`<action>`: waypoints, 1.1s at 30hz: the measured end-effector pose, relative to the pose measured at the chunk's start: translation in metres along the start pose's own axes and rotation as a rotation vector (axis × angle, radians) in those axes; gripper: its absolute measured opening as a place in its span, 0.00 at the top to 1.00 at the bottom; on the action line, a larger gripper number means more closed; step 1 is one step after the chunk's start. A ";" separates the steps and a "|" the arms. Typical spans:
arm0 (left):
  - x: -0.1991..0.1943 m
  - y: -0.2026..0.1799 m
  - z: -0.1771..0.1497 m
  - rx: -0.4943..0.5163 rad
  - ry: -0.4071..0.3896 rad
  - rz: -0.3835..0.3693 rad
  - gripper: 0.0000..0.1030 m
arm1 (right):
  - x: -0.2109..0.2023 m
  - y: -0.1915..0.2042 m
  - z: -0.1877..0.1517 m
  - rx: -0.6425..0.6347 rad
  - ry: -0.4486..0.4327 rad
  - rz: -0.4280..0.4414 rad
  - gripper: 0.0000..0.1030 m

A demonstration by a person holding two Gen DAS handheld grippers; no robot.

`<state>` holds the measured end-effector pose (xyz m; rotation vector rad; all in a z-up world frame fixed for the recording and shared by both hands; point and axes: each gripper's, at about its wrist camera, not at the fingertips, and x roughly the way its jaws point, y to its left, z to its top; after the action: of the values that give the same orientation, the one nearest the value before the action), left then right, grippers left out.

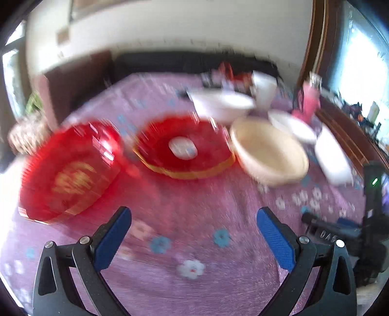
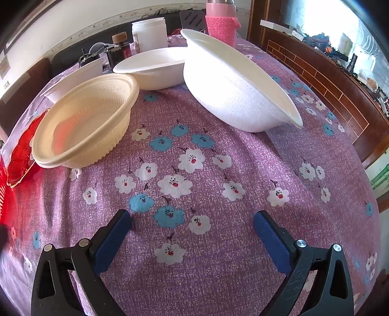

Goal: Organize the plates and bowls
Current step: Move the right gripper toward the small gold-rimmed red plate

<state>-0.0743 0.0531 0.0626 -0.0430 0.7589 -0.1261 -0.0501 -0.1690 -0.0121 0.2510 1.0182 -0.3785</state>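
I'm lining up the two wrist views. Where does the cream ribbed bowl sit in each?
Left wrist: cream ribbed bowl lies right of centre, beside the red plate.
Right wrist: it lies at left, upper half.
Shared landmark: the pink knitted bottle at the far edge.

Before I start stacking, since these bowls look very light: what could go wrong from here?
1. The nearest white bowl sits tilted on the soft cloth; a nudge from the open right gripper could roll it toward the table's edge.
2. The pink bottle and white jar stand close behind the bowls and could be knocked.
3. The left view is motion-blurred; the open left gripper could clip a red plate.
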 end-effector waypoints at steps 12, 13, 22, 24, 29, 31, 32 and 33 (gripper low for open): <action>-0.091 0.041 0.024 0.002 -0.260 0.141 0.00 | -0.001 0.001 -0.003 0.021 -0.036 -0.020 0.01; -0.096 0.043 0.024 -0.001 -0.260 0.142 0.00 | 0.000 0.002 -0.001 0.020 -0.035 -0.021 0.01; -0.150 0.066 0.029 -0.017 -0.316 0.050 0.00 | -0.040 0.003 0.007 -0.024 -0.118 -0.042 0.08; -0.156 0.076 0.034 -0.058 -0.310 0.016 0.00 | -0.072 0.002 0.010 -0.016 -0.212 0.026 0.08; -0.154 0.091 0.039 -0.098 -0.287 -0.006 0.00 | -0.104 0.017 0.034 -0.036 -0.281 0.199 0.08; -0.150 0.094 0.037 -0.099 -0.275 0.002 0.00 | -0.091 0.030 0.045 -0.065 -0.232 0.219 0.08; -0.149 0.097 0.035 -0.099 -0.271 0.005 0.00 | -0.079 0.038 0.052 -0.074 -0.202 0.188 0.08; -0.148 0.099 0.034 -0.101 -0.270 0.011 0.00 | -0.069 0.040 0.057 -0.059 -0.185 0.155 0.08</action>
<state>-0.1478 0.1703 0.1799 -0.1494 0.4954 -0.0696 -0.0215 -0.1412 0.0777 0.2359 0.8206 -0.2264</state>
